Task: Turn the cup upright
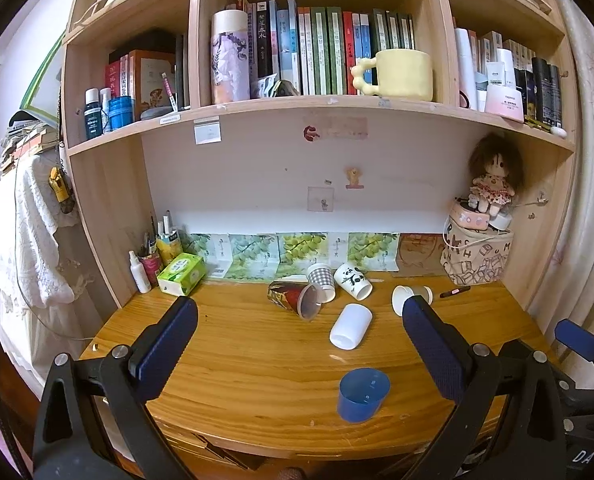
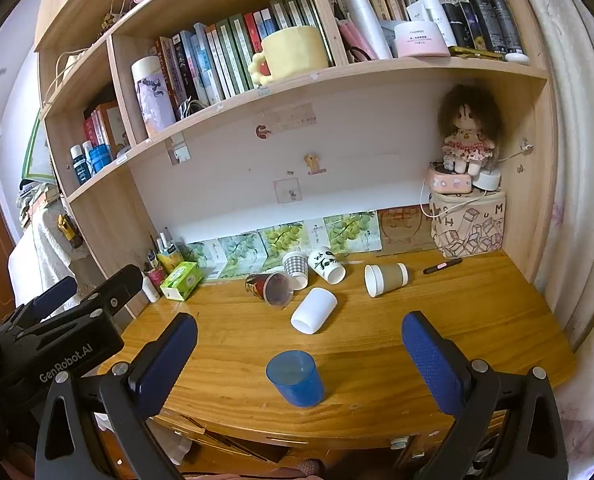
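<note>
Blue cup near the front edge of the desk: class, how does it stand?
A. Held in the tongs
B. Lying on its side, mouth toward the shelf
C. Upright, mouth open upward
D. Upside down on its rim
C. The blue cup stands on its narrower base with its open rim on top, so you look down into it; in the left wrist view it stands free on the desk, between the open tongs and touching neither.
</note>
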Available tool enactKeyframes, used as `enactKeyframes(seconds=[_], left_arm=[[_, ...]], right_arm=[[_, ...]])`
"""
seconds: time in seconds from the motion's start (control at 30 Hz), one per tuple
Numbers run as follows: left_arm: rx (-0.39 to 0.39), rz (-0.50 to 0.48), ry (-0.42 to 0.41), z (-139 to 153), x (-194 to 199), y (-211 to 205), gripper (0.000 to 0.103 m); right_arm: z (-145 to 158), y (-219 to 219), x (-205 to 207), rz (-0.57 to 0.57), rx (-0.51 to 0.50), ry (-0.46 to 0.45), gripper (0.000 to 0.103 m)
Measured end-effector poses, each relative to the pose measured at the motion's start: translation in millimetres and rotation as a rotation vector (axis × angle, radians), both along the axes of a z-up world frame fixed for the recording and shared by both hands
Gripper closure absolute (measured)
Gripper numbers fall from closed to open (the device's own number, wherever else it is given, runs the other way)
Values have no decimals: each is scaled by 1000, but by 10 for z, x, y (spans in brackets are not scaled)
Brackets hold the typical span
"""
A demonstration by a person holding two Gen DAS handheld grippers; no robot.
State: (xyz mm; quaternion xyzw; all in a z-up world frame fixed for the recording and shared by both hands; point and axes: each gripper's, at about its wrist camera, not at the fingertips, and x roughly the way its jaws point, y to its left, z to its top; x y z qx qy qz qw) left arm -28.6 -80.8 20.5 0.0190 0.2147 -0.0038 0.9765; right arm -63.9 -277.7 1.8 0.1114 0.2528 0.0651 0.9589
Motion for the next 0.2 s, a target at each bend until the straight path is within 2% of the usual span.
enactKeyframes(seconds=[0.2], left_arm=[[-4, -5, 16, -29, 48, -8, 1]], right_arm=[[-24, -10, 39, 2, 7, 12, 1]])
